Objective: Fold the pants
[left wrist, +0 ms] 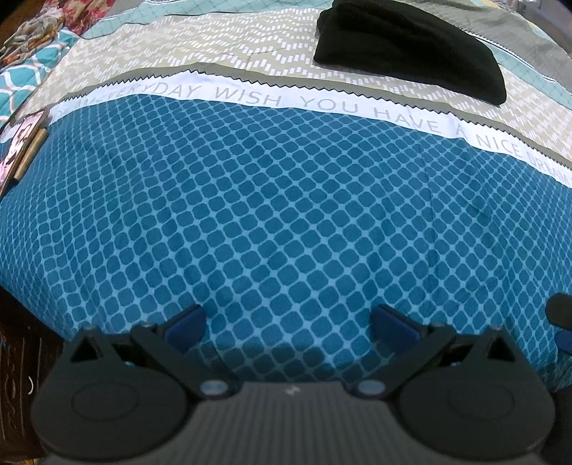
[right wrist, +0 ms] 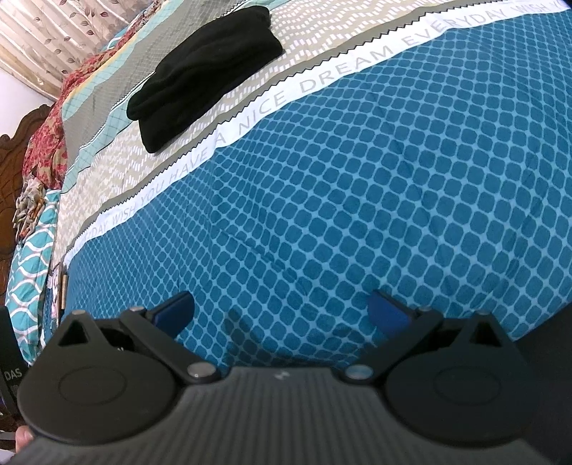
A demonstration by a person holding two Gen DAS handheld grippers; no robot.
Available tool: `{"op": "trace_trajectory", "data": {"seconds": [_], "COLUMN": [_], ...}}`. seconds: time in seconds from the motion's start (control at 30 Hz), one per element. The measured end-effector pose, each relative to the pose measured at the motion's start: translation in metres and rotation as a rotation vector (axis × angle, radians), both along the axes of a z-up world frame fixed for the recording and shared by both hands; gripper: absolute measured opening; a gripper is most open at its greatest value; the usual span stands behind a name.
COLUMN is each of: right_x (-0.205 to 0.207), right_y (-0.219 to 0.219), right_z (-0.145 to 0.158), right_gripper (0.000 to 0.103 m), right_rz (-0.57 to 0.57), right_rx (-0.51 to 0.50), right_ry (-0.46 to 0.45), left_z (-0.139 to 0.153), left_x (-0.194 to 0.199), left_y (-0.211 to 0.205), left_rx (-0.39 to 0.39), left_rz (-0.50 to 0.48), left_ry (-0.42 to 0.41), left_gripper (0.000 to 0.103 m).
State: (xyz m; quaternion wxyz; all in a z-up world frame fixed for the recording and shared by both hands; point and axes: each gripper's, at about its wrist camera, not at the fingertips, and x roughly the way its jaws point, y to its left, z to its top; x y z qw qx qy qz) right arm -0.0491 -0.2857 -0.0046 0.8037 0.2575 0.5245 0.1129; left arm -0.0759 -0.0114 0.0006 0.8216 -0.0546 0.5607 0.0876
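Note:
Black pants point(left wrist: 407, 46) lie folded into a compact bundle on the beige patterned band of the bed cover, far ahead and to the right in the left wrist view. The right wrist view shows the same black pants point(right wrist: 203, 78) at the upper left. My left gripper point(left wrist: 289, 322) hovers open over the blue checked part of the cover, its blue pads point(left wrist: 186, 322) wide apart and empty. Over the same blue area my right gripper point(right wrist: 282, 311) is also open, nothing between its blue pads point(right wrist: 388, 314). Both grippers are well short of the pants.
The bed cover point(left wrist: 286, 214) has a white band with grey lettering. Floral and teal quilted bedding point(right wrist: 39, 186) is piled along the far left edge by a carved wooden headboard point(right wrist: 18, 132). A picture card point(left wrist: 18, 146) lies at the cover's left edge. A curtain point(right wrist: 53, 32) hangs behind.

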Motion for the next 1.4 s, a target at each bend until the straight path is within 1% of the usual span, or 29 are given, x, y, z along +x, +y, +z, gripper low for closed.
{"op": "trace_trajectory", "data": {"seconds": [0.2,0.4,0.5,0.6,0.7,0.83,1.0,1.1,1.23,1.3,1.4], "right_x": [-0.003,-0.005,-0.006,-0.008,-0.006,0.003,0.017,0.021,0.023,0.023,0.021], "right_y": [-0.002,-0.005,-0.005,-0.006,-0.004,0.001,0.012,0.017,0.024,0.026,0.027], "right_z": [0.0,0.002,0.008,0.022,0.039,0.058,0.078,0.093,0.116,0.123,0.129], "right_gripper": [0.103,0.103,0.103,0.103,0.103,0.103,0.103,0.103,0.103,0.103,0.103], "right_rz": [-0.019,-0.026,-0.022,-0.039,-0.032,-0.003,0.03,0.046,0.043,0.038,0.025], "right_rx": [0.025,0.039,0.037,0.007,-0.024,-0.055,-0.079,-0.091,-0.108,-0.108,-0.106], "right_ry": [-0.008,-0.006,-0.013,-0.083,-0.145,-0.193,-0.263,-0.331,-0.443,-0.488,-0.544], "left_z": [-0.001,0.0,0.007,0.019,0.034,0.056,0.088,0.107,0.13,0.139,0.147], "left_x": [0.0,0.007,0.007,0.006,0.007,0.014,0.027,0.035,0.041,0.041,0.041], "left_y": [0.002,0.004,0.004,0.001,-0.001,-0.005,-0.007,-0.008,-0.011,-0.013,-0.017], "left_rx": [-0.019,-0.023,-0.02,0.031,0.058,0.09,0.133,0.157,0.204,0.218,0.269], "left_rz": [0.027,0.0,-0.01,-0.023,-0.034,-0.055,-0.058,-0.053,-0.046,-0.044,-0.046], "left_ry": [0.014,0.05,0.049,0.007,-0.038,-0.098,-0.185,-0.238,-0.314,-0.343,-0.377], "left_gripper": [0.103,0.103,0.103,0.103,0.103,0.103,0.103,0.103,0.103,0.103,0.103]}}
